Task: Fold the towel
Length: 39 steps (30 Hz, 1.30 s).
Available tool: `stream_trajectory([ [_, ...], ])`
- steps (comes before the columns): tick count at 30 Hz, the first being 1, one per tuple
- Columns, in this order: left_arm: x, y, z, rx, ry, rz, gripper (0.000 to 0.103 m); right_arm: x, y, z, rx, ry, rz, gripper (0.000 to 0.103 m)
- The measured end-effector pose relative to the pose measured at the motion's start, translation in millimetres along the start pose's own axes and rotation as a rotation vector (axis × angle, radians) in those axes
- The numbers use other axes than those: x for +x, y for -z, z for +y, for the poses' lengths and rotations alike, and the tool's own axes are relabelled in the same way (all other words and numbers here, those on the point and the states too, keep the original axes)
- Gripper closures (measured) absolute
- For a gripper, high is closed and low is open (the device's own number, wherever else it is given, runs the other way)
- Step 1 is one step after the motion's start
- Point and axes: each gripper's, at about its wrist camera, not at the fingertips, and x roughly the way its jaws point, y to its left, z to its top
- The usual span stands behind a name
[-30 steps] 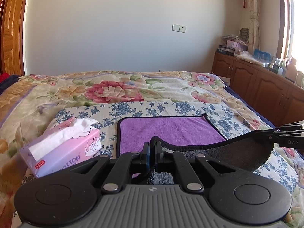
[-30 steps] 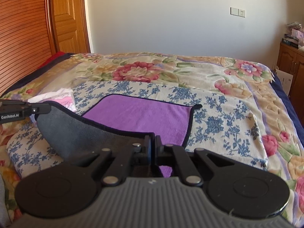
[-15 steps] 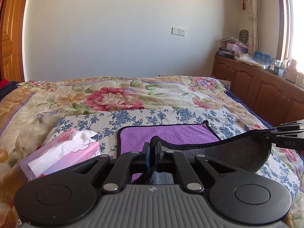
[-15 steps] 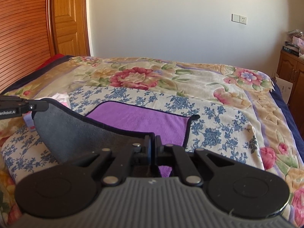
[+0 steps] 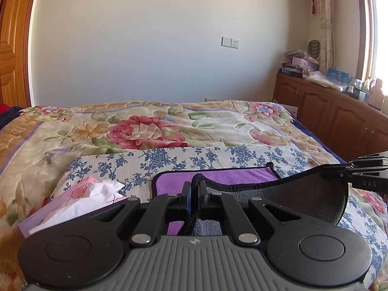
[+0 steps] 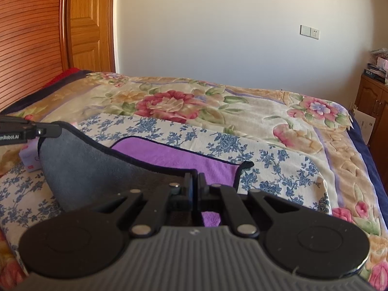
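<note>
A towel, purple [image 5: 218, 177] on top and grey [image 5: 303, 194] underneath with a dark hem, lies on a blue-flowered cloth on the bed. My left gripper [image 5: 194, 189] is shut on the near left corner. My right gripper [image 6: 194, 181] is shut on the near right corner. Both corners are lifted, and the grey underside [image 6: 97, 165] sags between them above the purple part [image 6: 174, 155]. The right gripper also shows at the right edge of the left wrist view [image 5: 368, 172]. The left gripper shows at the left edge of the right wrist view [image 6: 26, 131].
A pink tissue box [image 5: 80, 201] sits left of the towel. The blue-flowered cloth [image 6: 278, 165] lies on a floral quilt [image 5: 150, 131]. Wooden cabinets [image 5: 339, 114] stand to the right. A wooden headboard and door [image 6: 48, 36] are at the left.
Both grippers have risen and moved forward with the near towel edge. Less of the purple surface shows now.
</note>
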Motion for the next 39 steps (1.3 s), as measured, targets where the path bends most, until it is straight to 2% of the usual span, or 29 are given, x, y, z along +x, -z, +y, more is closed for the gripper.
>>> stream_trajectory([
  [22,40,-22,-5,0.056,-0.004,-0.015,0.097,36,-12,-14,-0.051,0.04,-0.02,0.099],
  [39,53,-38,-7,0.073,-0.039,-0.048,0.097,49,-28,-21,-0.068,0.088,-0.086,0.099],
])
